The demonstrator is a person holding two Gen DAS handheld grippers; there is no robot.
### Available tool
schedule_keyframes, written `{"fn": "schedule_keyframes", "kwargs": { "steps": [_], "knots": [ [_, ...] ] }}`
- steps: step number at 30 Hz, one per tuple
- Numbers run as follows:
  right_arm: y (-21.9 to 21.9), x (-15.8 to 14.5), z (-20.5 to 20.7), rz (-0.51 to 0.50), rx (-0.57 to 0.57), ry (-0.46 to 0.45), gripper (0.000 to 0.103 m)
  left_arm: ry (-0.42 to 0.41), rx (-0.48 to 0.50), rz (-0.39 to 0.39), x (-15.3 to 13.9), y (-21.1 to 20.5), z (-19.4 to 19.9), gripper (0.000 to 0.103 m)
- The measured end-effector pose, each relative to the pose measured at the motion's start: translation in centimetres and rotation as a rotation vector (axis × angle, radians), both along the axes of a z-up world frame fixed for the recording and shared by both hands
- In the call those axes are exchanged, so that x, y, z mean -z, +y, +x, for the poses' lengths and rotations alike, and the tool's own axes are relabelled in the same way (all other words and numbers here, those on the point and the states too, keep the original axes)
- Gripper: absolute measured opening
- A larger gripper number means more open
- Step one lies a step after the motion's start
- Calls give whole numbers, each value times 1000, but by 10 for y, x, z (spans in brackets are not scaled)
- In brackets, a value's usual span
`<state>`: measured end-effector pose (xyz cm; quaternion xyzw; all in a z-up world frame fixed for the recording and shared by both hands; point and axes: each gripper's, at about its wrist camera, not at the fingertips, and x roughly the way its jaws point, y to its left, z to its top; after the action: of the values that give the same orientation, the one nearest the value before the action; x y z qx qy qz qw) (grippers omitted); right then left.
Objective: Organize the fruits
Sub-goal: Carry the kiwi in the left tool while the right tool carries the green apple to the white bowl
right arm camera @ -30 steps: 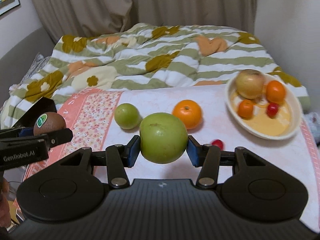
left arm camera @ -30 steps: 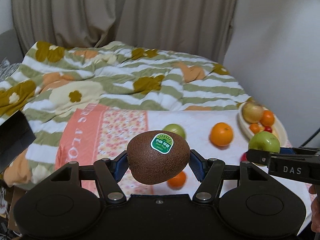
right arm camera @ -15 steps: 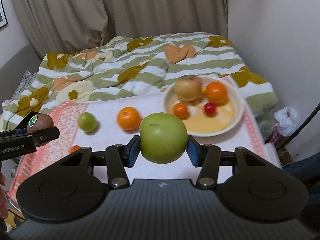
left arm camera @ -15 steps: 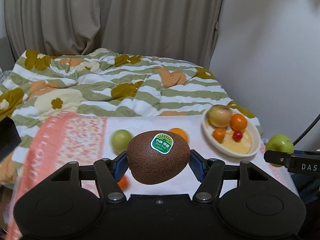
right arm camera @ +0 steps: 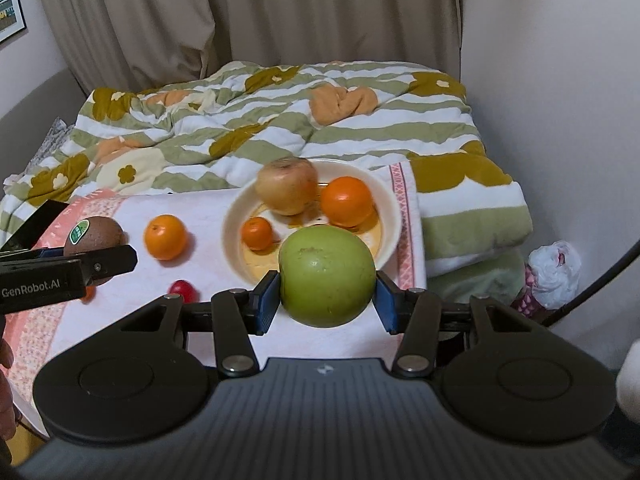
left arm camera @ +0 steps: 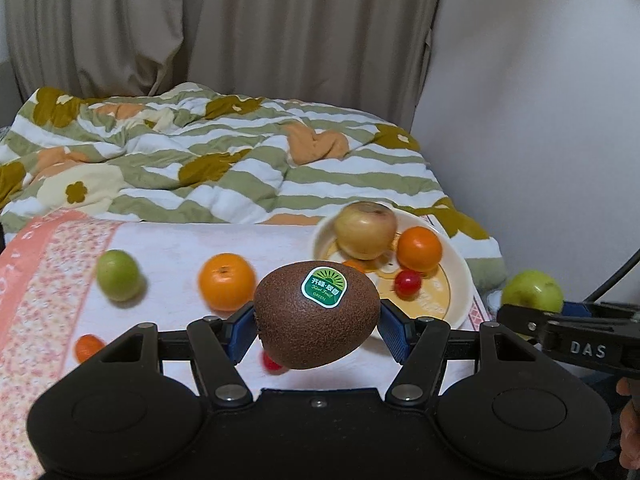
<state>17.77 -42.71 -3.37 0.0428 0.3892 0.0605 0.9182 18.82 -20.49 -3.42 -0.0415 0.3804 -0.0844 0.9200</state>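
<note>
My left gripper [left arm camera: 318, 332] is shut on a brown kiwi [left arm camera: 316, 316] with a green sticker, held above the cloth just left of the cream plate [left arm camera: 460, 280]. My right gripper [right arm camera: 326, 306] is shut on a big green apple [right arm camera: 327, 276], hanging over the near rim of the plate [right arm camera: 234, 236]. In the plate lie a brownish apple [right arm camera: 287, 186], an orange [right arm camera: 347, 201] and a small orange [right arm camera: 258, 233]. On the cloth lie an orange [left arm camera: 227, 287], a green fruit [left arm camera: 119, 275], a small orange [left arm camera: 89, 347] and a red tomato [right arm camera: 183, 290].
The table wears a white and pink flowered cloth [left arm camera: 52, 264], its right edge just past the plate. Behind it is a bed with a striped flower quilt [left arm camera: 224, 168], curtains and a wall on the right. A plastic bag [right arm camera: 554, 276] lies low at the right.
Both grippers have swept to the right along the table with their fruit still held. The plate has come from the right edge towards the middle of both views.
</note>
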Motion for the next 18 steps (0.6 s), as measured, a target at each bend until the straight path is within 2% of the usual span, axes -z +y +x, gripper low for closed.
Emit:
{"fn": "schedule_keyframes", "kwargs": {
  "steps": [9,18],
  "knots": [
    [-25,23,37,18,15,24,65,43,65,54,29,-47,36,68],
    [-34,38,61,-11,70,44,65,88,218,179,68,-84,69,68]
  ]
}}
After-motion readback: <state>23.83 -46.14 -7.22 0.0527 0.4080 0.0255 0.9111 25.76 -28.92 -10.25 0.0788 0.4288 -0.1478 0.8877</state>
